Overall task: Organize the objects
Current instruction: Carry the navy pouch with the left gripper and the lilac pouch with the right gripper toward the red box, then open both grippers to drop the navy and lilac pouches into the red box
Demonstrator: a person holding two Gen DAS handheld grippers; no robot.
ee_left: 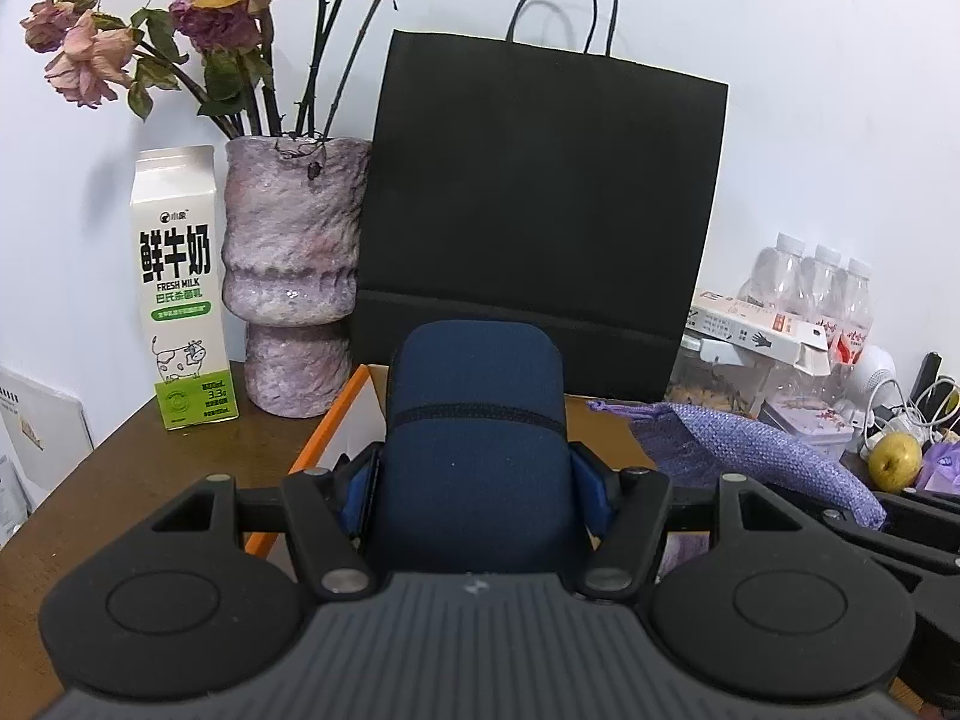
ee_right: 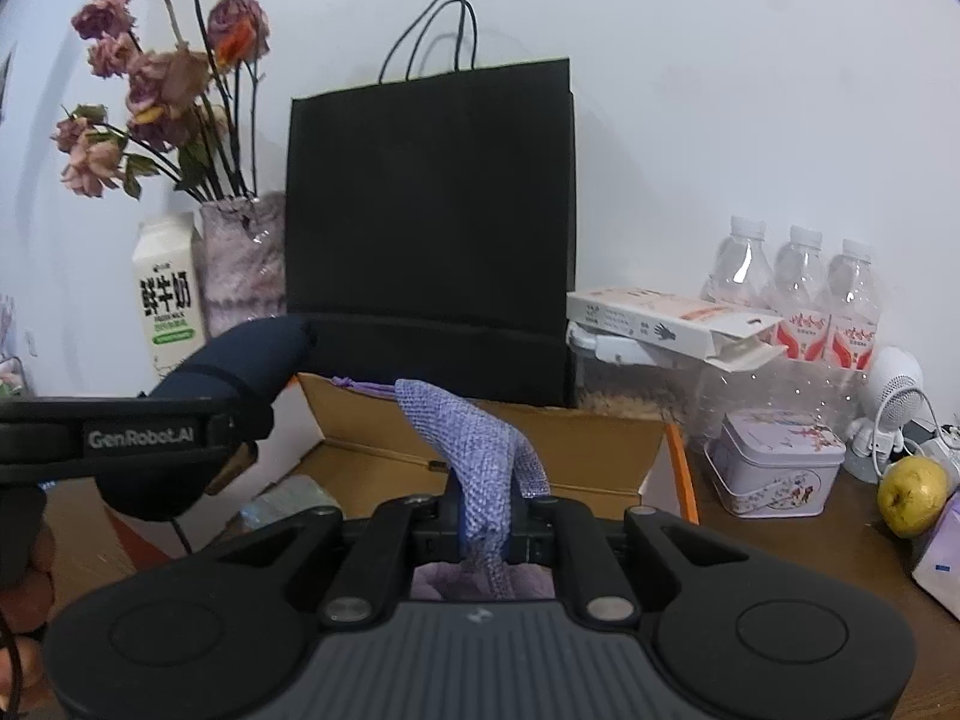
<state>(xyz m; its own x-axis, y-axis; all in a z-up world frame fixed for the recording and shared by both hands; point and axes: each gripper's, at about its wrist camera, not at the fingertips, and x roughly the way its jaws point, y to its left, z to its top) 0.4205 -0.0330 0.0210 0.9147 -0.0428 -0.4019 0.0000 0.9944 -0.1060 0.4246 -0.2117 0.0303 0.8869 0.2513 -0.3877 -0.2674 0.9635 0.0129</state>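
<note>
My left gripper (ee_left: 477, 486) is shut on a dark blue zippered case (ee_left: 474, 420) and holds it above an open cardboard box (ee_left: 354, 420). The case also shows in the right wrist view (ee_right: 228, 390), at the left, in the left gripper. My right gripper (ee_right: 486, 525) is shut on a purple woven drawstring pouch (ee_right: 480, 450) and holds it over the open cardboard box (ee_right: 600, 450). The pouch also shows in the left wrist view (ee_left: 756, 456), to the right of the case.
A black paper bag (ee_left: 540, 210) stands behind the box against the wall. A milk carton (ee_left: 180, 288) and a vase of dried roses (ee_left: 294, 276) stand left. At the right are water bottles (ee_right: 798, 288), a white carton (ee_right: 672, 324), a tin (ee_right: 774, 462) and a yellow fruit (ee_right: 912, 495).
</note>
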